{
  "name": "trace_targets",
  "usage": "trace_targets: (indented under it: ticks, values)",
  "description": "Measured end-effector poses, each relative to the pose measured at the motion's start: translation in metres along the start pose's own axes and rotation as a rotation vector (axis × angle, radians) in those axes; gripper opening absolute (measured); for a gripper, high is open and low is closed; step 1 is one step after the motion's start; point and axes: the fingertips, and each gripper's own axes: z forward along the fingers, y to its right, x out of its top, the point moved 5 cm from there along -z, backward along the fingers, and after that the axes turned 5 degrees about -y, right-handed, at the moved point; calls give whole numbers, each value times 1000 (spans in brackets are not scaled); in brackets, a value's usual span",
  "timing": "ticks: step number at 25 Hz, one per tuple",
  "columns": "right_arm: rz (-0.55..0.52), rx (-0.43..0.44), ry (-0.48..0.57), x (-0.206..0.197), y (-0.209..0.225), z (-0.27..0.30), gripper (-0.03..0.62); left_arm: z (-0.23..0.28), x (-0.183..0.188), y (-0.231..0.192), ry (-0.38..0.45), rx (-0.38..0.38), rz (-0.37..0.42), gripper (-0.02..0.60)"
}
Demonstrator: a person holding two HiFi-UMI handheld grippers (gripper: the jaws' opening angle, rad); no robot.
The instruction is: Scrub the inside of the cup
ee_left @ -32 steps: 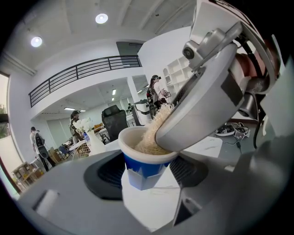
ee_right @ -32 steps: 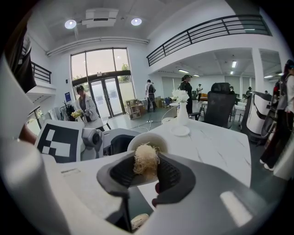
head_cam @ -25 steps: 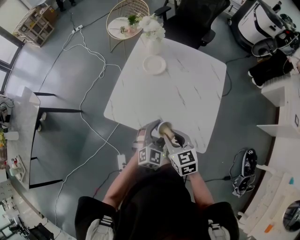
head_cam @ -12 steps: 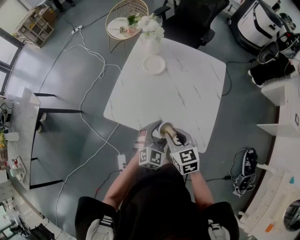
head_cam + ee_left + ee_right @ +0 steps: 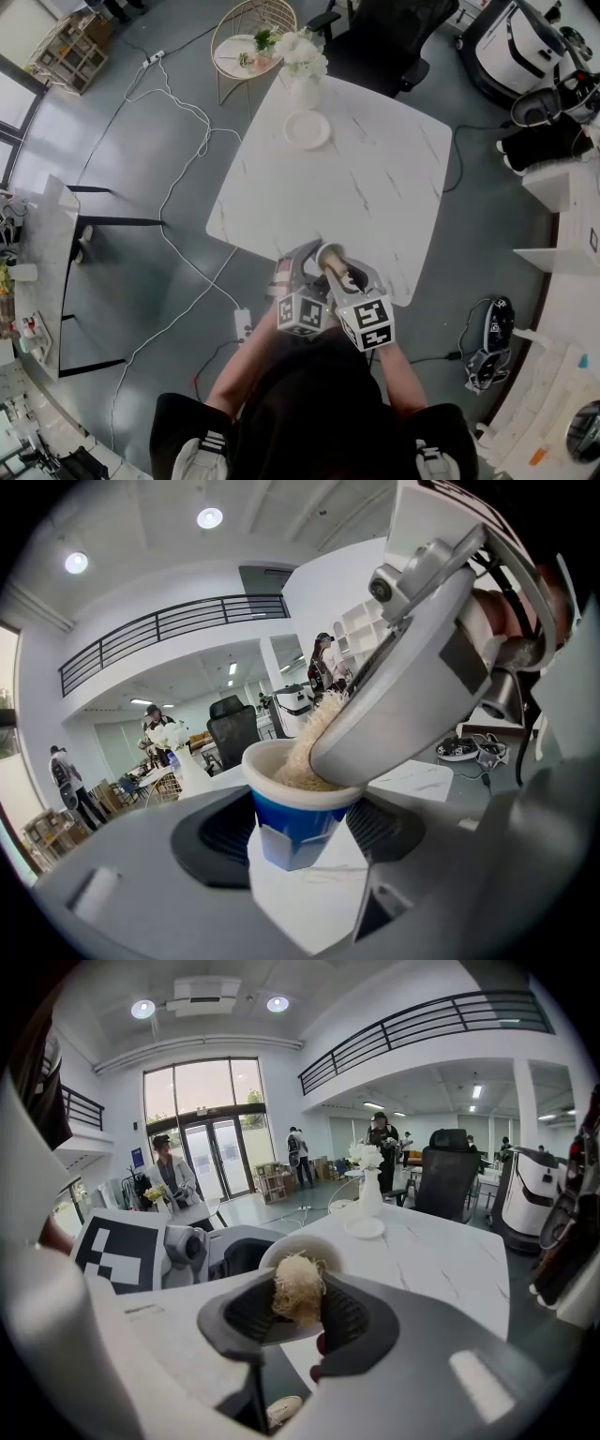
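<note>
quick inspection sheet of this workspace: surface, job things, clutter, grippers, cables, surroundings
surface: white marbled table, mostly bare
job's things: blue cup with a white rim, at the table's near edge; fibrous scrubber pushed into its mouth
clutter: plate and vase of white flowers at the far edge
grippers: left gripper closed on the cup; right gripper closed on the scrubber
cables: white cable runs over the floor left of the table; power strip on the floor near the table's near corner
surroundings: black office chair and round wire side table beyond the table; people stand in the background
</note>
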Motion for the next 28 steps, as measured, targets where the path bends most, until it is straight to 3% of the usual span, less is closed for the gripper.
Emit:
trace_targets:
  ticks: [28]
  values:
    - [-10,3,-6,1,1,-1,114,1,2,2,-3,8,2,313]
